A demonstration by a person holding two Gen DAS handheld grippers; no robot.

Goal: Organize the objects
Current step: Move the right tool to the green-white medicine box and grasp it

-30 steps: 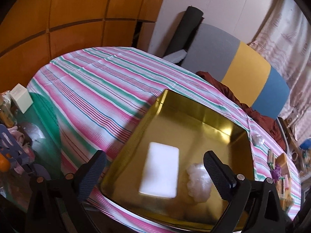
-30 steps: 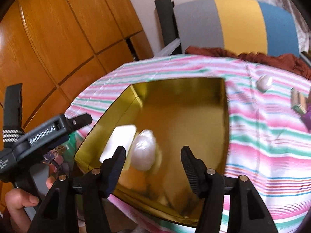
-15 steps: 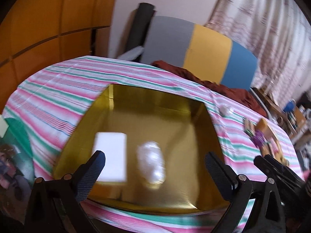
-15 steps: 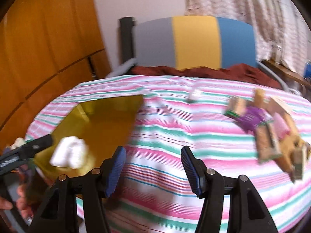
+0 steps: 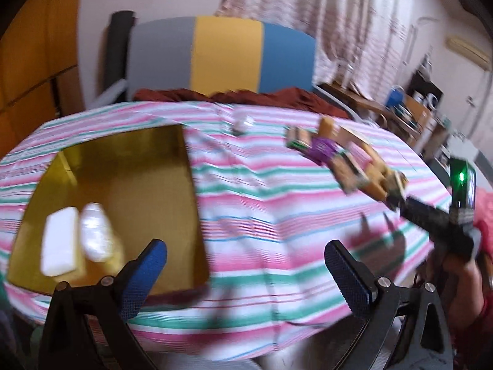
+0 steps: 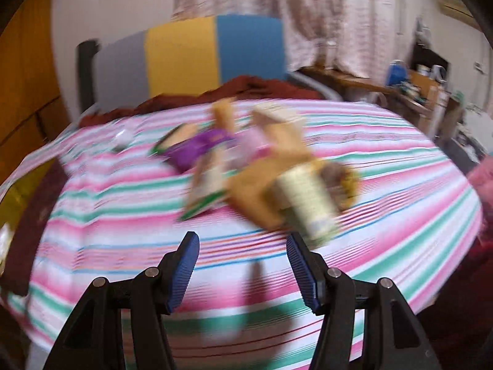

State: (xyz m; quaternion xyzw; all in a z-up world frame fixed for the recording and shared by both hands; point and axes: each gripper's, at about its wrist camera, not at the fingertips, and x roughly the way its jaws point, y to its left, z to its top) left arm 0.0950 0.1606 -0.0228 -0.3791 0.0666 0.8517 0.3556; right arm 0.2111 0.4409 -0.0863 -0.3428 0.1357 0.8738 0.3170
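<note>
A gold tray (image 5: pixel 191 203) lies on the striped tablecloth (image 5: pixel 262 203) at the left, holding a flat white block (image 5: pixel 58 243) and a clear wrapped packet (image 5: pixel 95 231). A heap of small boxes and packets (image 5: pixel 345 160) (image 6: pixel 262 166), one of them purple (image 6: pixel 200 148), lies toward the right of the table. A small clear packet (image 5: pixel 243 121) sits near the far edge. My left gripper (image 5: pixel 245 265) is open over the tray's right rim, nothing between its fingers. My right gripper (image 6: pixel 242 265) is open and empty just short of the heap; its body (image 5: pixel 443 219) shows in the left wrist view, held by a hand.
A grey, yellow and blue panel (image 5: pixel 222 58) stands behind the table with a dark red cloth (image 5: pixel 246 95) at its foot. Wooden cabinet doors (image 5: pixel 34 61) are at the left. Cluttered shelves (image 5: pixel 422 108) stand at the far right, by curtains.
Both grippers have swung to the right, away from the tray and toward the heap of boxes. The wrapped packet that lay between the right fingers now stays in the tray.
</note>
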